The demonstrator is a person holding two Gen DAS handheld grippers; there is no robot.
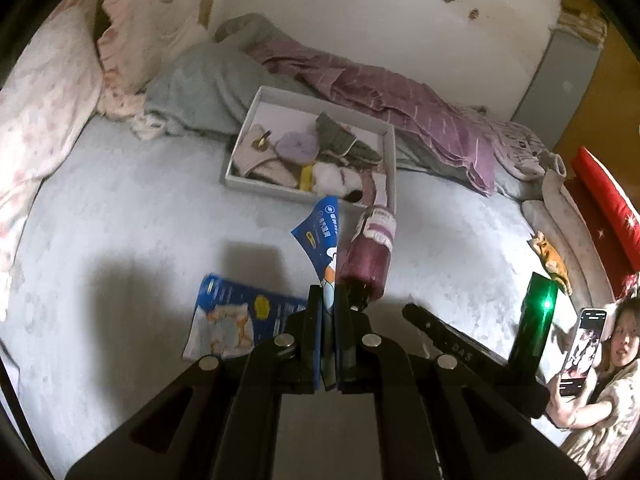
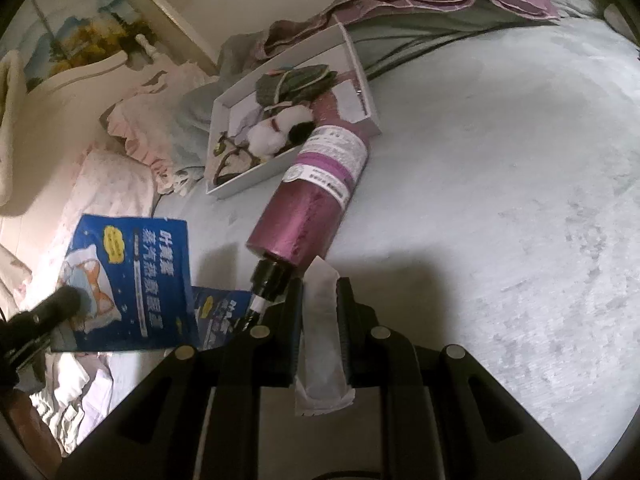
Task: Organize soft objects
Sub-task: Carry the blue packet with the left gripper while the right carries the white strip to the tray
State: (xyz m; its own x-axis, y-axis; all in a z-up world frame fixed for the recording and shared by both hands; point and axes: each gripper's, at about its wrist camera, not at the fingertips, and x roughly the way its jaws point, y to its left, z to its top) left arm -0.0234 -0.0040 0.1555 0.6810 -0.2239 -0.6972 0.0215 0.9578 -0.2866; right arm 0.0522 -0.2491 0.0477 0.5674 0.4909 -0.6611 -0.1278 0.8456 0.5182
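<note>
gripping a blue packet [image 1: 320, 236], the left gripper [image 1: 329, 300] has its fingers nearly together on the packet's lower edge; the packet stands up at frame centre, its bottom hidden between the fingers. in the right wrist view the same packet [image 2: 132, 284] sits at lower left, with only the dark tip of the left gripper [image 2: 60, 304] showing, the rest cut off by the frame edge.

the right gripper [image 2: 320, 292] is clamped narrow on a white sachet [image 2: 322, 344], which runs down between the fingers and sticks out below them. contents unreadable.

a purple roll [image 2: 312, 196] with a white label band lies on the bed [image 2: 500, 160] just ahead of the right gripper, black cap end toward the fingers. can't tell if it touches them. its far end overlaps the near edge of the white tray [image 2: 356, 52], upper centre. tray contents are a jumble: a grey knit piece [image 1: 340, 136], a lilac round pad [image 1: 296, 146], a white fluffy thing [image 2: 276, 130]; the rest is hard to make out.

a second blue packet [image 1: 244, 312] lies flat on the bed at lower left of the left wrist view, partly hidden by the gripper body. a purple blanket [image 1: 400, 96] is bunched across the upper frame, and a pink pillow [image 1: 44, 92] is cut off at far left.
</note>
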